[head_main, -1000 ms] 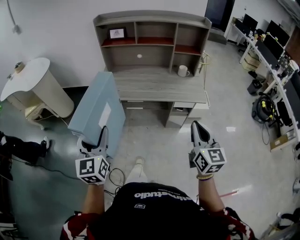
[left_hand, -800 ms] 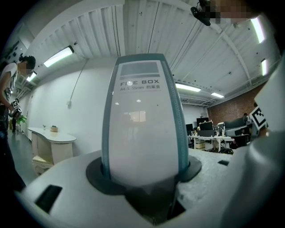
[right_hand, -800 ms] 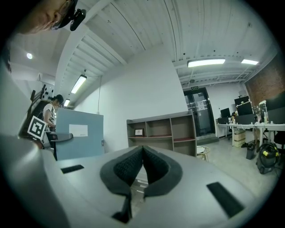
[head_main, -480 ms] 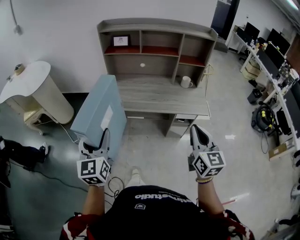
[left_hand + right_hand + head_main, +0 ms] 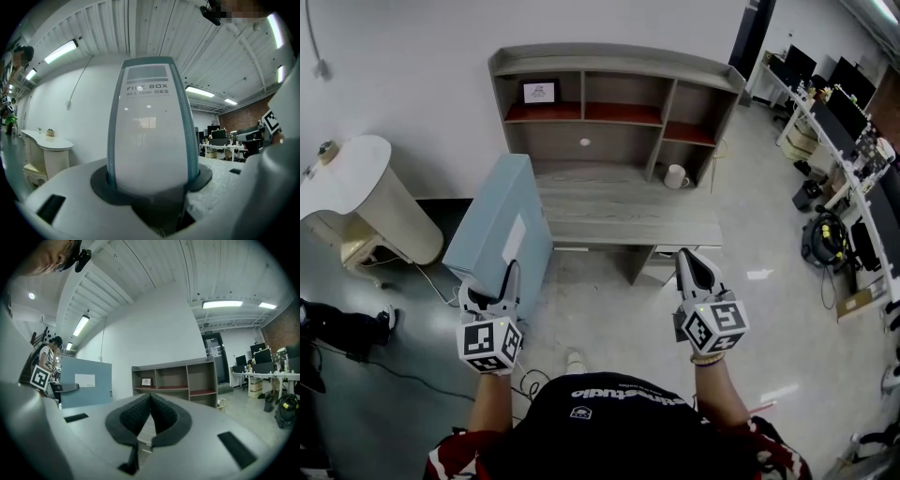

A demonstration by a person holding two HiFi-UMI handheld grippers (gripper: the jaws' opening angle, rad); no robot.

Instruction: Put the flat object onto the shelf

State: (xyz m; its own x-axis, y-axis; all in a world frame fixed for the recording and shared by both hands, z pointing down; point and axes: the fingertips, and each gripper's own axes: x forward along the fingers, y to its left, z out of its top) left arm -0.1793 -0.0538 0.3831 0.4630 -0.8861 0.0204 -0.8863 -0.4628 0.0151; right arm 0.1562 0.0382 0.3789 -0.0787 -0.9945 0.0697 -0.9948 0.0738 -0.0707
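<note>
Left gripper clamps the blue file box upright; the right gripper is closed and empty. With the shelf unit well ahead of both, pickup looks done, while approach and placing are not.

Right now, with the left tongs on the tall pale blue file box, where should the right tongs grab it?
Probably its narrow labelled spine, above the left tongs, coming from your side with the right tongs opened. The pale blue file box stands upright; its broad faces look too wide for the jaws.
</note>
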